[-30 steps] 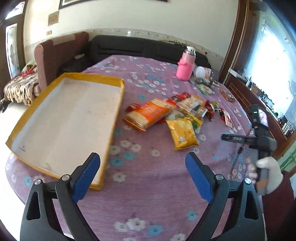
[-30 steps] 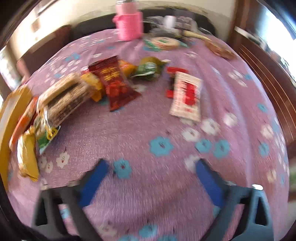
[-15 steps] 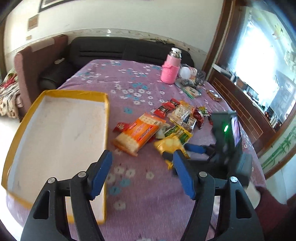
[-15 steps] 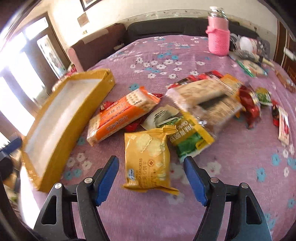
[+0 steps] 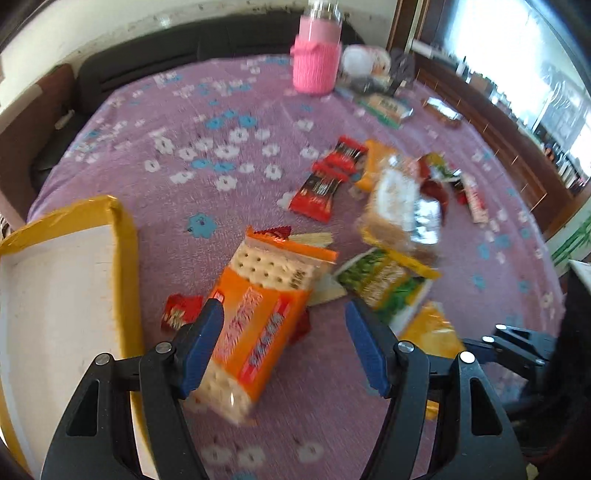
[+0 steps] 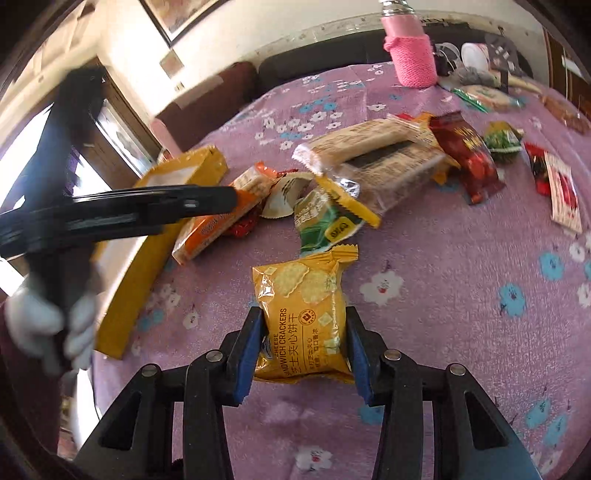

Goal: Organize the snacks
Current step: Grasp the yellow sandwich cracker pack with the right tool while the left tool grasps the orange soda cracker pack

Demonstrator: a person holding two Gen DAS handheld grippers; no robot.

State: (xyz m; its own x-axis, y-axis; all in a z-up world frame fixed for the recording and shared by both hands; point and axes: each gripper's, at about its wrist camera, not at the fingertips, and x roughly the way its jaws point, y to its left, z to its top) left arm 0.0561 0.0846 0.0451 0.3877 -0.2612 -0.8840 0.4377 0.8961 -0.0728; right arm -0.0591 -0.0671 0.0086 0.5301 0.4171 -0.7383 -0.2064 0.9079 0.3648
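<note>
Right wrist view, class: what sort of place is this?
Probably a home living room: a dark sofa behind the table, a framed picture on the wall, and a flowered purple tablecloth strewn with snack packets.

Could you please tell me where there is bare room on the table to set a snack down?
The white floor of the yellow tray is bare. Open tablecloth lies between the tray and the pink bottle, and also right of the yellow cracker pack. The snack pile around the orange cracker pack is crowded.

purple flowered tablecloth (image 5: 258,122), yellow cracker pack (image 6: 303,317)
</note>
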